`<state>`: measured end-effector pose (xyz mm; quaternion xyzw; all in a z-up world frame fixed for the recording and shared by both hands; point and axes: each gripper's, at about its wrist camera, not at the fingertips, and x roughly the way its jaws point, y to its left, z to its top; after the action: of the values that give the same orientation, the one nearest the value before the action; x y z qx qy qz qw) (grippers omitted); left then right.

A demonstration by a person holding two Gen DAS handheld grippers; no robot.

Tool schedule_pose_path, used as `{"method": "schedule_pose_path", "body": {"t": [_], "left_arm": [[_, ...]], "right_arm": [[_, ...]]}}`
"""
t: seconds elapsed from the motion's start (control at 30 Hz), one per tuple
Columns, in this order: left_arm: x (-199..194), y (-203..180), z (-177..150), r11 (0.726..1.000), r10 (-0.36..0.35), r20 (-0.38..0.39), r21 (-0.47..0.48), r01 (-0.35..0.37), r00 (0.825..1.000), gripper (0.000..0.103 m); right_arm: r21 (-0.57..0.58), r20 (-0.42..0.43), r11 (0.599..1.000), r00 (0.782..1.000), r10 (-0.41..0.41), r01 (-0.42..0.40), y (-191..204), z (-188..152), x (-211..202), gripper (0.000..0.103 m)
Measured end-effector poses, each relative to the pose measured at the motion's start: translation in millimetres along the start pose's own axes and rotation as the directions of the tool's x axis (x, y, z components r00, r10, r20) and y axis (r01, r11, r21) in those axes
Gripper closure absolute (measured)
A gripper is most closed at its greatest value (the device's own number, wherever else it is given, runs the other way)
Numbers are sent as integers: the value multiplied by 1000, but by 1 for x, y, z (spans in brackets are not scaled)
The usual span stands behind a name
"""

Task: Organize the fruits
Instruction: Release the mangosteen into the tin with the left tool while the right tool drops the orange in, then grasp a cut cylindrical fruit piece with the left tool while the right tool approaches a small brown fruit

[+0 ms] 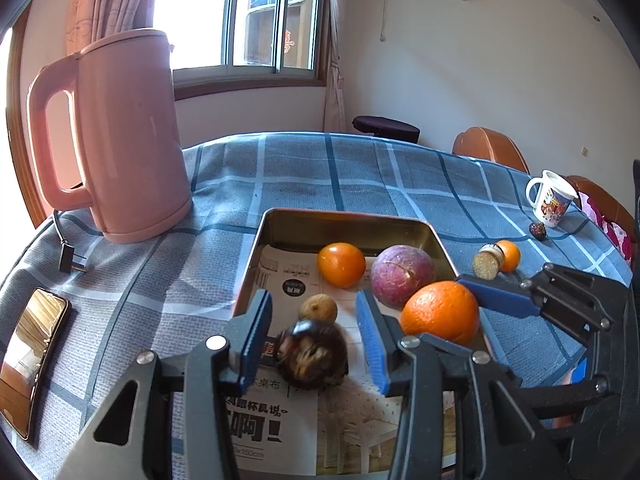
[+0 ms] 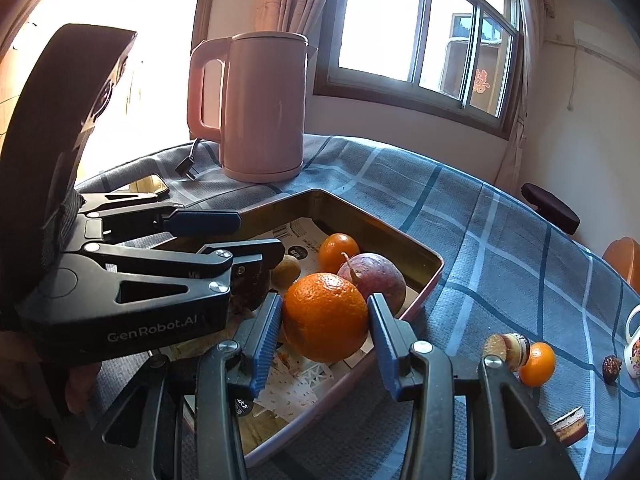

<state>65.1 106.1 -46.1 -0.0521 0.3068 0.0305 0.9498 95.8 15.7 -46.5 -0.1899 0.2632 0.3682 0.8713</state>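
The large orange [image 2: 326, 316] sits between the blue pads of the right gripper [image 2: 324, 328], both pads pressed against its sides, hanging over the near edge of the metal tray [image 2: 424, 280]. The dark, mottled fruit [image 1: 314, 354] is between the pads of the left gripper [image 1: 314, 344]; its outline is blurred, so whether it is clamped or loose I cannot tell.

To do this step well, each fruit should probably go down onto a bare patch of the printed paper lining, with the jaws spread only once it rests there, since round fruit rolls.

Ahead of the grippers in the tray lie a purple passion fruit [image 1: 402, 276], a smaller orange [image 1: 341, 265] and a small brown fruit [image 1: 319, 308]. To the right, outside the tray on the blue checked tablecloth [image 1: 320, 172], wait a mandarin [image 1: 509, 255], a small jar [image 1: 488, 261], a dark fruit [image 1: 537, 231] and a mug [image 1: 552, 200]. To the left stand a pink kettle [image 1: 120, 136] and a phone [image 1: 32, 356], under the window [image 1: 260, 16].
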Motion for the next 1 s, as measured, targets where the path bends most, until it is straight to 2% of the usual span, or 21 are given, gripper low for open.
{"method": "schedule_pose_path", "body": {"t": [0.1,0.13,0.17,0.2,0.3,0.4,0.5,0.63,0.73,0.9,1.0], "left_arm": [[-1,0,0,1000,2,5,0,-2,1000,54],[-3,0,0,1000,9,14,0,-9,1000,46],[-4,-1,-1,1000,13,26,-1,-13,1000,37],[-8,0,-1,1000,11,44,-5,-11,999,35],[-17,-2,-3,1000,14,90,-16,-12,996,31],[-22,-9,-2,1000,-1,105,-8,1,994,30],[-29,-25,3,1000,-26,130,17,24,991,30],[-37,-56,7,994,-66,159,92,52,985,27],[-35,-75,7,989,-84,151,135,64,985,26],[-27,-107,11,978,-121,121,184,98,985,26],[-22,-137,20,965,-175,110,218,148,979,26]], "right_arm": [[2,-15,1000,1000,-5,5,0,-1,2,54],[5,-14,1000,1000,-12,12,0,-1,2,50],[12,-3,1000,1000,-23,23,-1,-1,-1,39],[23,17,999,999,-36,35,-3,-2,-5,33],[32,66,997,995,-69,67,-10,-9,-23,33],[35,82,990,987,-136,134,-28,-22,-45,33],[93,70,977,977,-200,194,-65,-37,-67,33],[210,42,932,949,-311,296,-119,-55,-91,33],[283,28,904,939,-343,321,-148,-69,-108,33],[304,-20,872,918,-396,383,-177,-79,-121,33],[319,-60,858,912,-407,404,-201,-80,-125,33]]}}
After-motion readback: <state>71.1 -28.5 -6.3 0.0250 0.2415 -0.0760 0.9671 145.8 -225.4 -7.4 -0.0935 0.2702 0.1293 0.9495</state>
